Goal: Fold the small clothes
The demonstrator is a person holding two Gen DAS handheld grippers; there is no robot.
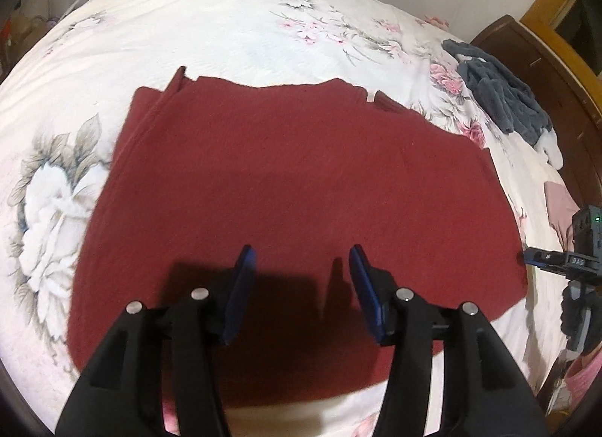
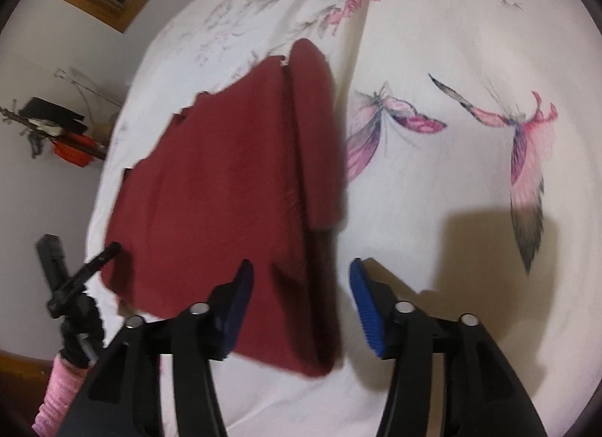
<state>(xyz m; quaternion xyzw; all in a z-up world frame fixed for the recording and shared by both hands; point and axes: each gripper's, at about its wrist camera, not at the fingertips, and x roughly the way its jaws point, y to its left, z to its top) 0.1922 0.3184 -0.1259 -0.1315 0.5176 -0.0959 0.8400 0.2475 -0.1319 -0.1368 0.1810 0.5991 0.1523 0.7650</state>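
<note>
A dark red knit garment lies spread on the white bed sheet printed with pink flowers and butterflies, and it serves as the landmark here. Its left side, seen from the left wrist view, already carries a narrow lengthwise fold, which the right wrist view shows as a doubled strip along the garment's edge; so the folding seems begun but far from finished, with the broad body yet to be doubled over. The left tongs hang above the garment's near edge, released and holding nothing. The right tongs hover over the garment's folded edge, likewise released, one blue pad over cloth and the other over bare sheet. Beyond the garment's far right corner lies a crumpled dark grey fleecy garment, apparently waiting its turn. The right wrist view is blurred, so the layers of the fold are hard to count, and the garment's near hem is partly hidden behind the tongs.
</note>
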